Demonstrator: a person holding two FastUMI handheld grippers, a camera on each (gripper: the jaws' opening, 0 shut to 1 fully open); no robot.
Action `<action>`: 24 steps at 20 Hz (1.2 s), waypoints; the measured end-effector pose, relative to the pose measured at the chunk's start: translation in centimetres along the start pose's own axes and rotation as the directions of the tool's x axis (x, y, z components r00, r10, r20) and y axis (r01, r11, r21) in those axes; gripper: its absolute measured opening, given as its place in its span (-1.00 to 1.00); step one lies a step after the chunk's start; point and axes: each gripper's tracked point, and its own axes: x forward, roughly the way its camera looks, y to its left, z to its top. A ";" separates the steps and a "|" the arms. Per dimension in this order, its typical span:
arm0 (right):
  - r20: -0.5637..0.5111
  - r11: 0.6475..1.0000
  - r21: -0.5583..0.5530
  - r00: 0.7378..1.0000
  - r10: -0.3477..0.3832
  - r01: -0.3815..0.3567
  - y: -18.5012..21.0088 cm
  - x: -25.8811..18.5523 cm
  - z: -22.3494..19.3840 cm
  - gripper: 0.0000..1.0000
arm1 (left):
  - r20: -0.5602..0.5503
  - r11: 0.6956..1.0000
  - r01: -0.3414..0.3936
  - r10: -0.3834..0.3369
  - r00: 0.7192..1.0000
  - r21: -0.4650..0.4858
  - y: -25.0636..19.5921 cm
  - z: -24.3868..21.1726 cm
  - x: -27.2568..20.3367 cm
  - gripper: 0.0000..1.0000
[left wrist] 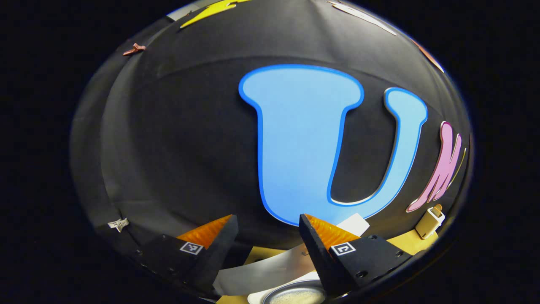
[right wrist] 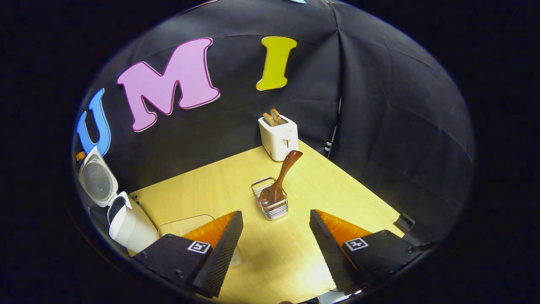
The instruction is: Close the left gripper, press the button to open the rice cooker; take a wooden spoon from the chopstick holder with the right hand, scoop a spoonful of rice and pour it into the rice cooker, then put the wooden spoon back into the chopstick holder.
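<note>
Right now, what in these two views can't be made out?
- Rice cooker, right gripper view: lid up, but the inside faces away; contents unknown.
- Wooden spoon: its bowl is partly screened by the chopstick holder.
- Rice container, left gripper view: cut by the bottom edge, behind the left tongs.

The right tongs' finger [right wrist: 219, 249] hides part of the clear rice container [right wrist: 185, 224].

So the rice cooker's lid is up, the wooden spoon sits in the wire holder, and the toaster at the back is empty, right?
Not quite: the toaster holds two slices of bread, as the right gripper view shows. The rice cooker lid is up and the wooden spoon sits in the wire holder.
</note>
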 end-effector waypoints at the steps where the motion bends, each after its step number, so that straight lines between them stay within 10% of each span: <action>1: -0.008 1.000 -0.004 1.000 0.005 -0.005 0.5 -0.5 -0.6 0.97 | -0.016 1.000 0.006 -0.006 1.000 0.005 -0.2 -0.3 0.2 0.89; 18: -0.144 0.988 0.065 0.978 0.149 -0.141 1.5 0.8 -7.1 0.97 | -0.321 0.983 0.099 -0.144 0.936 -0.153 -10.7 -12.8 -11.4 0.89; 24: -0.154 0.987 0.036 0.975 0.159 -0.155 1.6 1.7 -7.8 0.97 | -0.392 0.991 0.001 -0.053 0.918 -0.132 -14.6 -21.6 -13.5 0.94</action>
